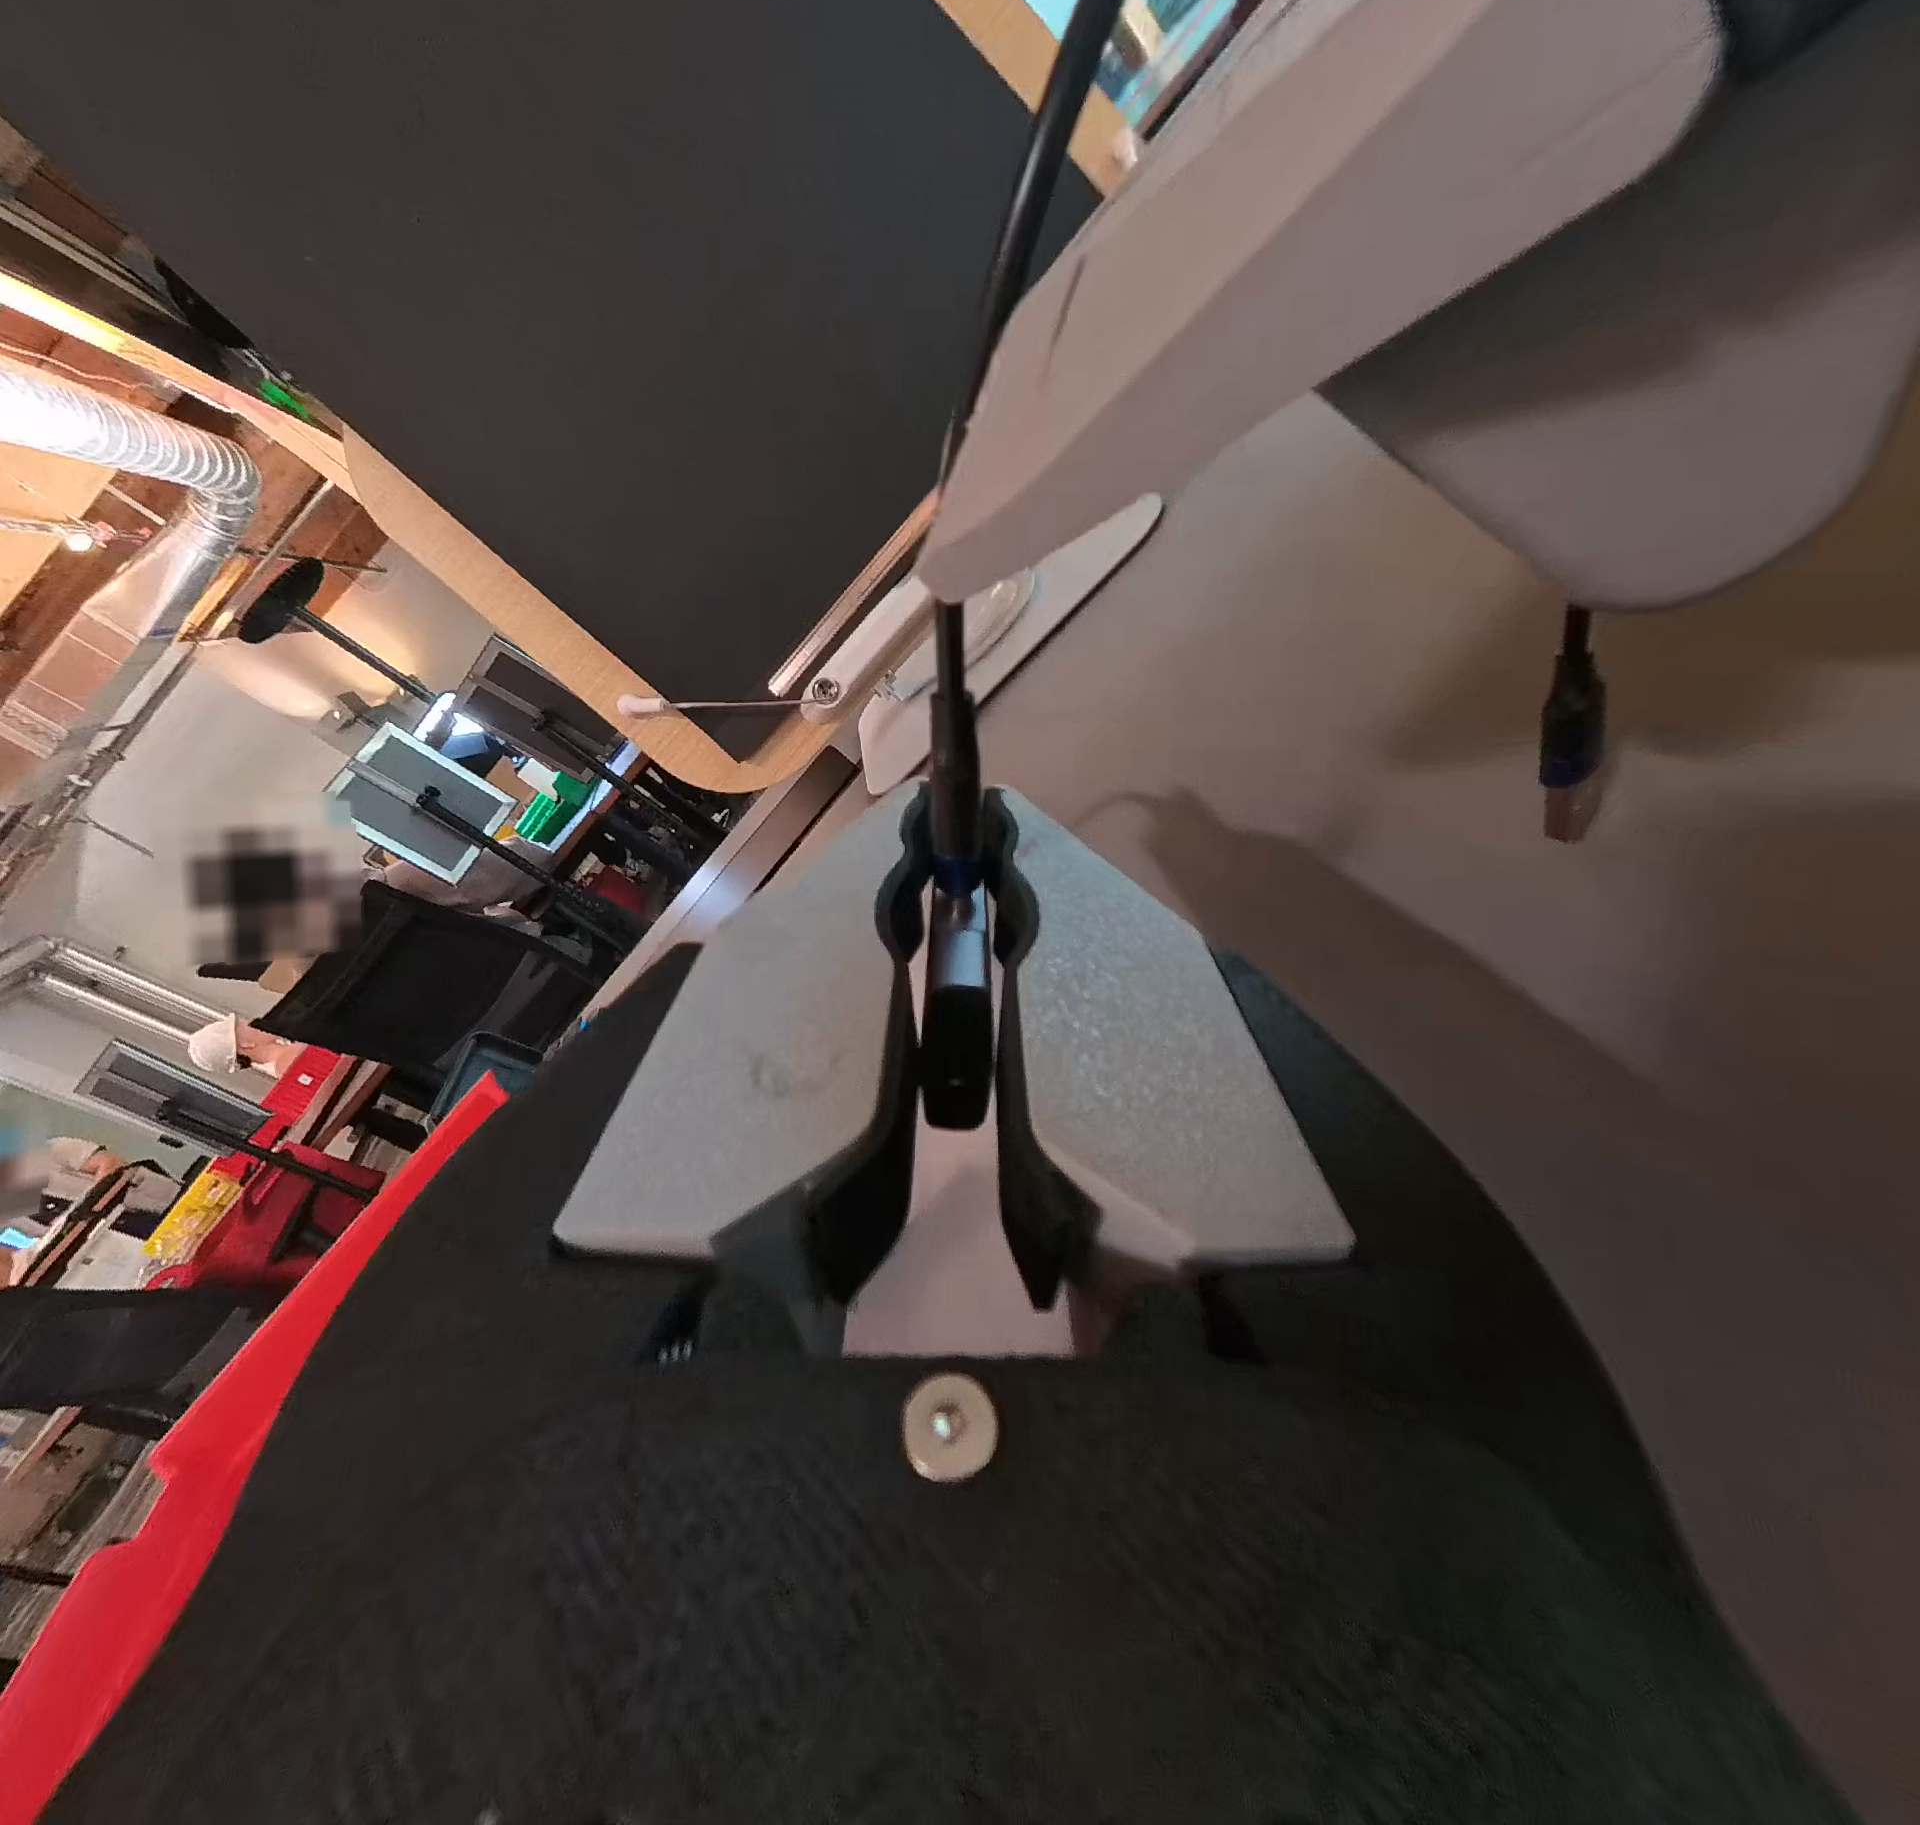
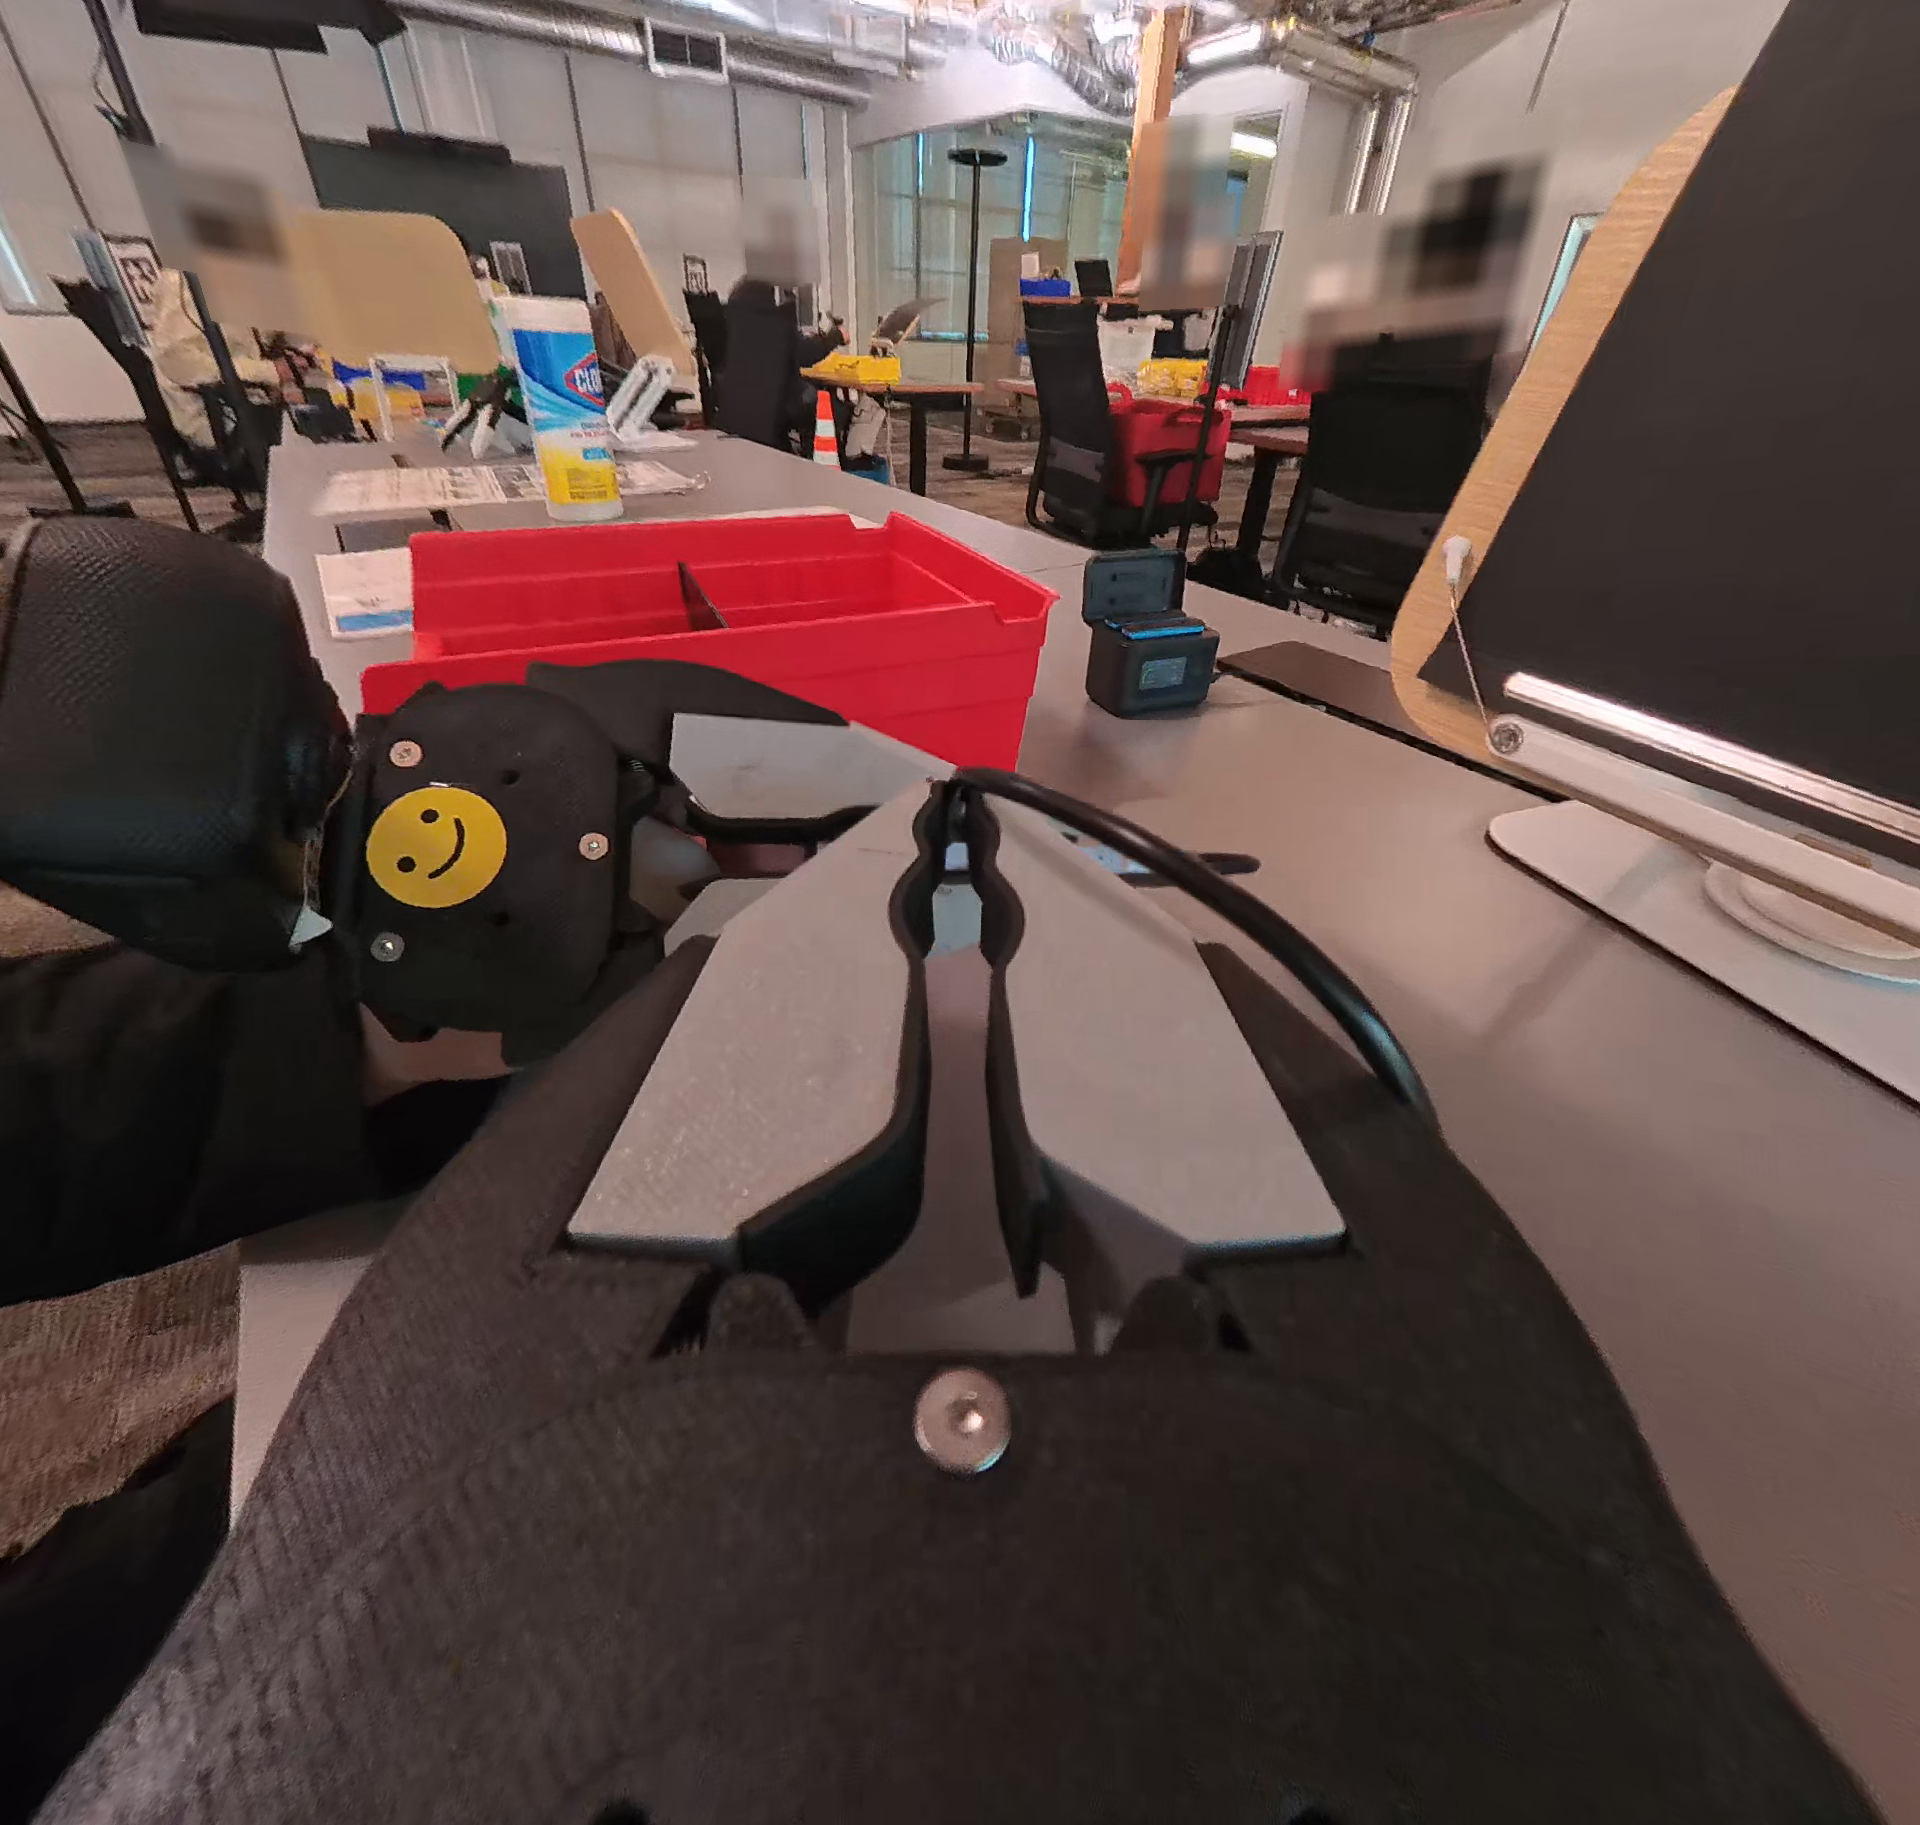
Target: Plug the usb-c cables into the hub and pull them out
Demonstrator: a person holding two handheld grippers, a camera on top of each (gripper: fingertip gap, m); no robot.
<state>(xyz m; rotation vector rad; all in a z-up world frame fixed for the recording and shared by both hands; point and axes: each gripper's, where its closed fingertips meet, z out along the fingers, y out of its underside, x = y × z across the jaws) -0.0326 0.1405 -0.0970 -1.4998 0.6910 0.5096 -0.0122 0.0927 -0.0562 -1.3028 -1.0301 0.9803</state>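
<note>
Left gripper (image 1: 954, 840) clamped on cable plug (image 1: 954, 1037), long axis along fingers. Right gripper (image 2: 956, 840) pinched on black cable (image 2: 1247, 902). Hub unseen.

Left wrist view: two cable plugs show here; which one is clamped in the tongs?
The central plug, pinched between the left tongs, cable running up past the other tool. The second plug hangs free on the right, untouched, below that tool's pale finger.
</note>
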